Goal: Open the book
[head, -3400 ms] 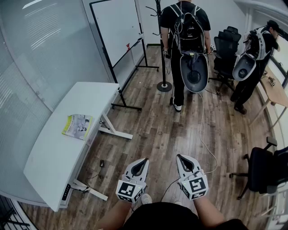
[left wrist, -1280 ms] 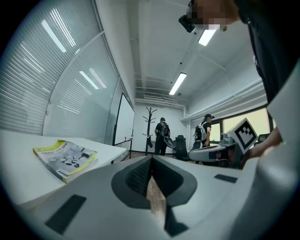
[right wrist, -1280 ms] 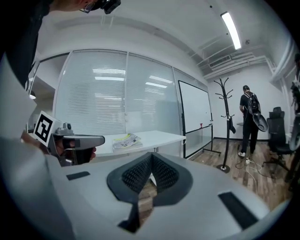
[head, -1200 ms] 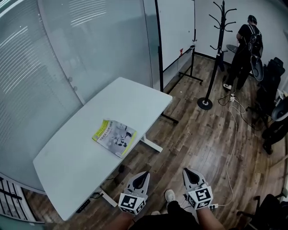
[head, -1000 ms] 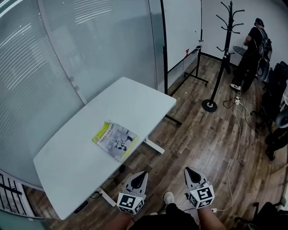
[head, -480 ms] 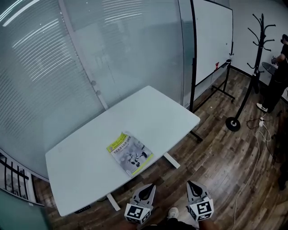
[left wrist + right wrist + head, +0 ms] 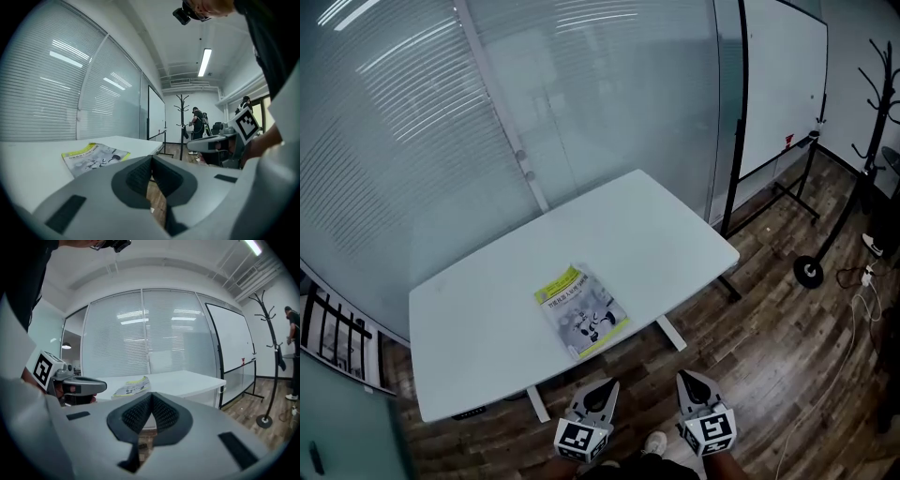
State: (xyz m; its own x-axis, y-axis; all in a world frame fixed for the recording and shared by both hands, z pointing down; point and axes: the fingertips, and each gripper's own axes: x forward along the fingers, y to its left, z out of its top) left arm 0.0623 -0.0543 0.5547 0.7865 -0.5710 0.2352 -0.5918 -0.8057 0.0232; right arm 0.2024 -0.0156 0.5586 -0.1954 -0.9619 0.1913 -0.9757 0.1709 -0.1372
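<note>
The book (image 7: 581,311) lay closed and flat on the white counter (image 7: 647,225), cover up, near the edge closest to the person. It sat turned at an angle to that edge. Its cover was pale with a yellow-green band along one side and dark print that was too small to read. Nothing else showed on the counter.

Both tools were held low at the bottom of the head view, over the wooden floor (image 7: 769,319), short of the counter and well apart from the book. The left tool (image 7: 610,383) had its jaws together, the ribbed pads meeting at the tip with nothing between them. In the left gripper view the book lay ahead and to the left of the jaws. The right tool (image 7: 682,376) was closed the same way and also held nothing. In the right gripper view the book showed just above and left of its tip, farther off on the counter. The two tools were side by side, each with its marker cube toward the person.

Behind the counter stood a glass wall with blinds (image 7: 441,122). To the right were a whiteboard on a black frame (image 7: 778,75) and a coat stand (image 7: 862,178). A person (image 7: 197,123) stood far off beyond the coat stand.
</note>
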